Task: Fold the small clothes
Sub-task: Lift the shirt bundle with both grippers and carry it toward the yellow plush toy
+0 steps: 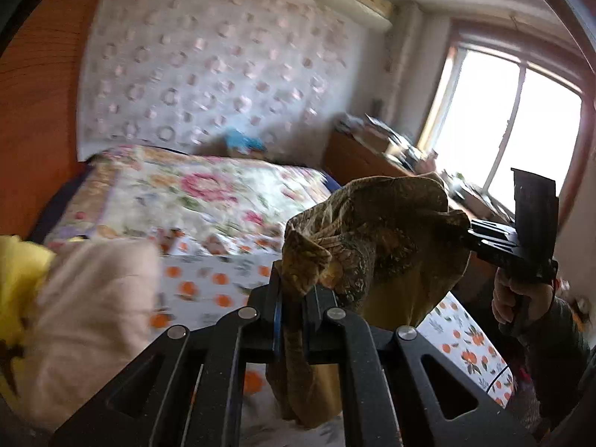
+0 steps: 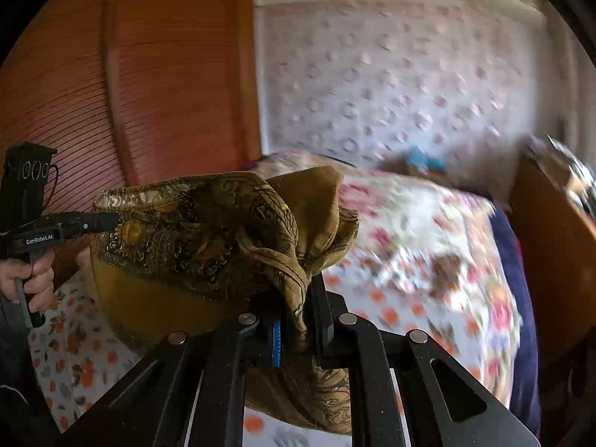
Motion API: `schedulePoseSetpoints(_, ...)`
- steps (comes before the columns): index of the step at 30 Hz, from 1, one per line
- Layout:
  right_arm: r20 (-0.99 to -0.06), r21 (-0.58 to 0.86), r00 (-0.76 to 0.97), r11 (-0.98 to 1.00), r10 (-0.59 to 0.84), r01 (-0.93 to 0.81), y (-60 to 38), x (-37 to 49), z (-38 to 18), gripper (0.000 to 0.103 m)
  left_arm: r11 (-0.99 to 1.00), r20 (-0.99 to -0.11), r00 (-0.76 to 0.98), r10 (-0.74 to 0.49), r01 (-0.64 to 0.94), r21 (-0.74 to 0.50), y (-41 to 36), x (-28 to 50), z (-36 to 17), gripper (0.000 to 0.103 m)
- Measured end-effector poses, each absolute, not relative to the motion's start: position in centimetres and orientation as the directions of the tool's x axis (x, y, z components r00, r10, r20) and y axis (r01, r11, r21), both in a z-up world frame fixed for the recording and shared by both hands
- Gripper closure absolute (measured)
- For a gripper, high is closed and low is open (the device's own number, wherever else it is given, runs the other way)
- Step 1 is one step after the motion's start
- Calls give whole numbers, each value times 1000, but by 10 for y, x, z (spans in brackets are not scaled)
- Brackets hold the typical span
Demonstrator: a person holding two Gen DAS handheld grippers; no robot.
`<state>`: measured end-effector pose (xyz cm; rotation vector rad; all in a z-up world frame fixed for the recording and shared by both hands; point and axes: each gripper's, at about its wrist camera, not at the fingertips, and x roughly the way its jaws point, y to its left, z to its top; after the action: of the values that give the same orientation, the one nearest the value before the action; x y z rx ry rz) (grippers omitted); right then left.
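Note:
An olive-brown patterned cloth (image 1: pixel 376 231) hangs in the air over the bed, stretched between both grippers. My left gripper (image 1: pixel 294 290) is shut on one corner of it. My right gripper (image 2: pixel 298 290) is shut on the other corner, and the cloth (image 2: pixel 193 234) sags between them. In the left wrist view the right gripper (image 1: pixel 469 231) shows at the right, biting the cloth's far edge. In the right wrist view the left gripper (image 2: pixel 115 219) shows at the left, clamped on the cloth.
The bed (image 1: pixel 208 193) below has a floral quilt and an orange-print sheet (image 1: pixel 208 283). A beige and yellow pile of clothes (image 1: pixel 85 320) lies at the left. A wooden wardrobe (image 2: pixel 130 74) stands left, a cluttered dresser (image 1: pixel 372 145) by the window.

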<state>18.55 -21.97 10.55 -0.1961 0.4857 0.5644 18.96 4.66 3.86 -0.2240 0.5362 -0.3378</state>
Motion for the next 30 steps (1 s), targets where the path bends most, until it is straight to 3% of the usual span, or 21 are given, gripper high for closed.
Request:
schedulePoseSetpoints(11, -522, -189, 586, 585, 620, -788, -50, 237, 157, 91, 922, -432, 892, -133, -49, -385, 176, 130, 17, 95)
schedulePoseSetpoints(22, -626, -240, 475, 427, 618, -872, 88, 339, 132, 90, 892, -527, 849, -40, -207, -401, 213, 111, -47, 95)
schedulePoseSetpoints(24, -636, -257, 481, 422, 603, -869, 103, 350, 122, 86, 896, -553, 833, -21, -230, -381, 219, 110, -57, 95)
schedulePoseSetpoints(26, -630, -254, 509, 464, 586, -848, 107, 356, 119, 64, 892, -576, 817, -20, -245, -380, 224, 115, -67, 95)
schedulePoseSetpoints(28, -610, -233, 535, 513, 584, -826, 105, 361, 112, 50, 895, -592, 806, -4, -261, -361, 225, 117, -70, 95)
schedulePoseSetpoints(30, -605, -209, 537, 533, 588, -820, 101, 365, 99, 50, 897, -600, 800, 15, -276, -346, 226, 116, -72, 94)
